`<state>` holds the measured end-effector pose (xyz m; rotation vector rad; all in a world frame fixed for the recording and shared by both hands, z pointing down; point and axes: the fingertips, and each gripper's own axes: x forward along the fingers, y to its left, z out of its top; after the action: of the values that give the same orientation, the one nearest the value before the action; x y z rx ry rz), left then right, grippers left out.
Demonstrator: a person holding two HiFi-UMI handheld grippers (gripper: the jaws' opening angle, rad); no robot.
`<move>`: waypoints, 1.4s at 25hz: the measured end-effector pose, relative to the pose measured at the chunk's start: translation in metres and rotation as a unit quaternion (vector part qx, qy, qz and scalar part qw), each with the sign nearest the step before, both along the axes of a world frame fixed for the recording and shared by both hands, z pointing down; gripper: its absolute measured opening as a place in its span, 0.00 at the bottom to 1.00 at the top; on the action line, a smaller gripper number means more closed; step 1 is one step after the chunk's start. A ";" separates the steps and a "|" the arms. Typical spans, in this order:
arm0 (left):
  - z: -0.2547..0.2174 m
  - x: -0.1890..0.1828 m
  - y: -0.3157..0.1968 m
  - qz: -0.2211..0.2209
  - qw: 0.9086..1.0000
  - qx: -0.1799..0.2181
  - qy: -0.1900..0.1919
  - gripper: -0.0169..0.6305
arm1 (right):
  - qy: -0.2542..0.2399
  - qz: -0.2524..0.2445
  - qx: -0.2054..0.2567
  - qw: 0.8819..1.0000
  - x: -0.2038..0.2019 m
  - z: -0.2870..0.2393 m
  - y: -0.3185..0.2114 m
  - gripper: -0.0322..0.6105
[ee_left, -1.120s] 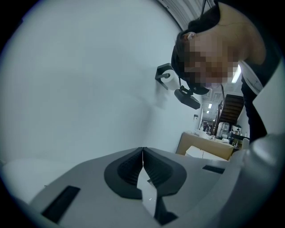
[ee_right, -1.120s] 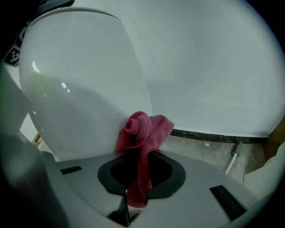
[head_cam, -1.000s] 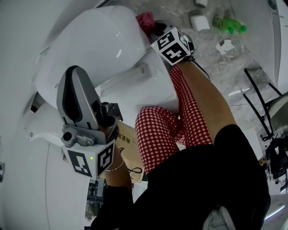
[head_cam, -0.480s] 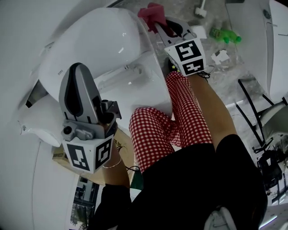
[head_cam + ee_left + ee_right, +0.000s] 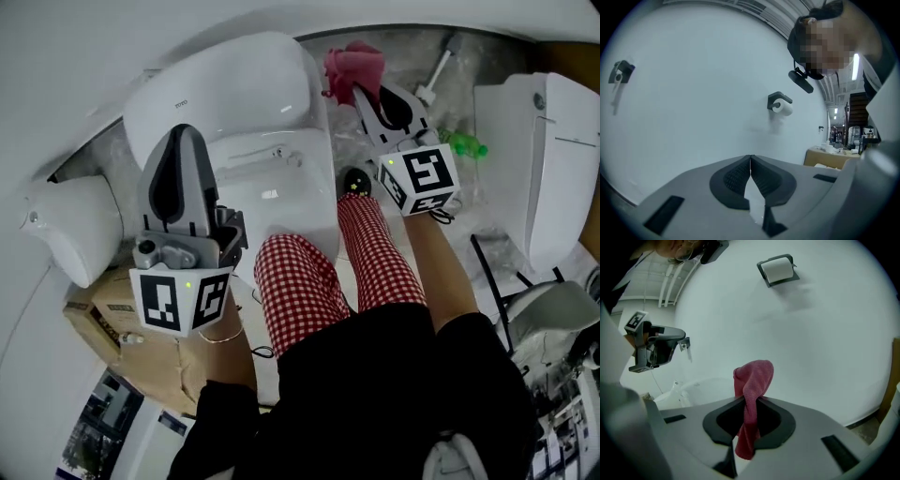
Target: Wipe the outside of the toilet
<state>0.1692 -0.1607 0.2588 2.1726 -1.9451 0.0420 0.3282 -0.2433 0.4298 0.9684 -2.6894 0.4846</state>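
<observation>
The white toilet (image 5: 234, 103) stands with its lid down at the upper left of the head view, and its rim (image 5: 696, 389) shows low in the right gripper view. My right gripper (image 5: 364, 86) is shut on a pink cloth (image 5: 352, 64), held just right of the toilet lid and apart from it. The cloth (image 5: 752, 390) hangs folded between the jaws, in front of a bare wall. My left gripper (image 5: 182, 142) is over the toilet's left side, shut with nothing in it. Its pads (image 5: 740, 176) meet at the tip.
A second white toilet (image 5: 548, 159) stands at the right. A green bottle (image 5: 464, 143) and a white-handled brush (image 5: 437, 68) lie on the floor between them. A cardboard box (image 5: 122, 337) and a white fixture (image 5: 75, 225) are at the left. A paper-roll holder (image 5: 780, 104) is on the wall.
My right gripper has lifted the cloth away from the toilet's side and moved right. The head view has swung, so the toilet now lies more upright in it. The left gripper stays shut.
</observation>
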 end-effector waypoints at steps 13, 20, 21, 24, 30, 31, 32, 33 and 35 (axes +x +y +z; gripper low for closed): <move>-0.034 -0.028 0.068 -0.092 0.996 -0.017 0.001 0.04 | -0.024 -0.088 0.029 0.995 -0.026 -0.084 0.016 0.14; -0.051 -0.035 0.086 -0.115 0.993 -0.025 -0.018 0.04 | -0.042 -0.115 0.019 0.992 -0.042 -0.106 0.027 0.14; -0.054 -0.035 0.089 -0.117 0.993 -0.027 -0.020 0.04 | -0.042 -0.118 0.017 0.992 -0.043 -0.109 0.028 0.14; -0.069 -0.039 0.096 -0.122 0.992 -0.029 -0.026 0.04 | -0.045 -0.122 0.011 0.991 -0.044 -0.121 0.030 0.14; -0.102 -0.075 0.124 -0.153 0.987 -0.018 -0.048 0.04 | -0.050 -0.119 0.020 0.991 -0.057 -0.141 0.033 0.14; -0.105 -0.083 0.133 -0.157 0.986 -0.018 -0.053 0.04 | -0.054 -0.117 0.021 0.991 -0.061 -0.145 0.037 0.14; -0.108 -0.091 0.142 -0.162 0.985 -0.019 -0.056 0.04 | -0.058 -0.116 0.022 0.991 -0.066 -0.149 0.042 0.14; -0.111 -0.099 0.151 -0.167 0.984 -0.017 -0.058 0.04 | -0.062 -0.116 0.023 0.991 -0.071 -0.154 0.048 0.14; -0.120 -0.114 0.168 -0.177 0.983 -0.006 -0.054 0.04 | -0.067 -0.118 0.027 0.990 -0.081 -0.164 0.061 0.14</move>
<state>0.0551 0.0068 0.1385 1.8179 -2.3559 0.1150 0.2475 -0.1825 0.2655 0.6395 -2.9015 0.4430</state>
